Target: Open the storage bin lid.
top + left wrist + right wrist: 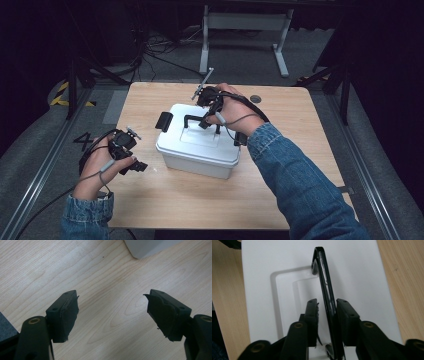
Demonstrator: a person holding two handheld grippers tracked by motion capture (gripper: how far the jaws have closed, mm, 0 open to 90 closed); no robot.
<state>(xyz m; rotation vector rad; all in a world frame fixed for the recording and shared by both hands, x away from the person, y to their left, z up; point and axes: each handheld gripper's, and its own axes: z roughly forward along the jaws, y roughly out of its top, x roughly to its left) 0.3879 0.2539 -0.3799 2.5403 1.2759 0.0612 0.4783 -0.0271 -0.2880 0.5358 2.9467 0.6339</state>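
A white lidded box [197, 152] stands mid-table with its black carry handle [191, 118] raised. My right gripper [210, 120] reaches down over the lid, its jaws on either side of the handle. In the right gripper view the handle [324, 277] runs between the pads of the right gripper [327, 305]. One pad lies against it, and a thin sliver of white lid [359, 272] shows at the other pad. My left gripper [139, 166] rests left of the box. The left gripper [112, 312] is open over bare wood, with the box corner [147, 247] ahead.
A black latch [163, 121] sticks up from the box's left end. The wooden table [165, 205] has bare room in front of and beside the box. Beyond its far edge are a white frame [245, 22] and floor cables [155, 50].
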